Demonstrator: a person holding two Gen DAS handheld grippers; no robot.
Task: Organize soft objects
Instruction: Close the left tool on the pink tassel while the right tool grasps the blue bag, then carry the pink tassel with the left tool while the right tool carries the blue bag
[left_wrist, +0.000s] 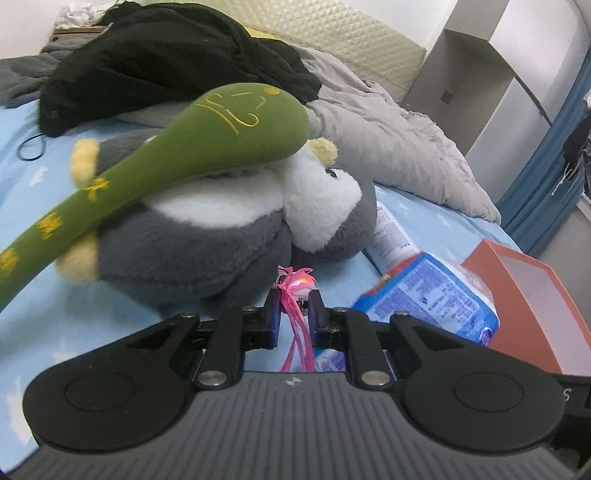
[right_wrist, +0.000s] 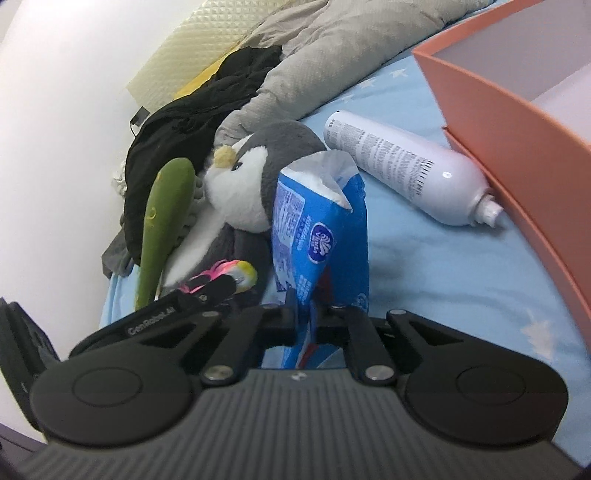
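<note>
1. My left tongs (left_wrist: 293, 308) are clenched on a pink tassel toy (left_wrist: 293, 286), lifted just in front of the penguin (left_wrist: 221, 229).
2. My right tongs (right_wrist: 304, 314) are clenched on the blue tissue pack (right_wrist: 319, 225), which stands up between them.
3. Beyond the tongs, the penguin and green plush (left_wrist: 147, 158) lie on the bed (right_wrist: 443, 273).
4. To the right sits the orange box (right_wrist: 517, 155), which looks empty as far as I can see, so I judge the sorting barely begun.
</note>
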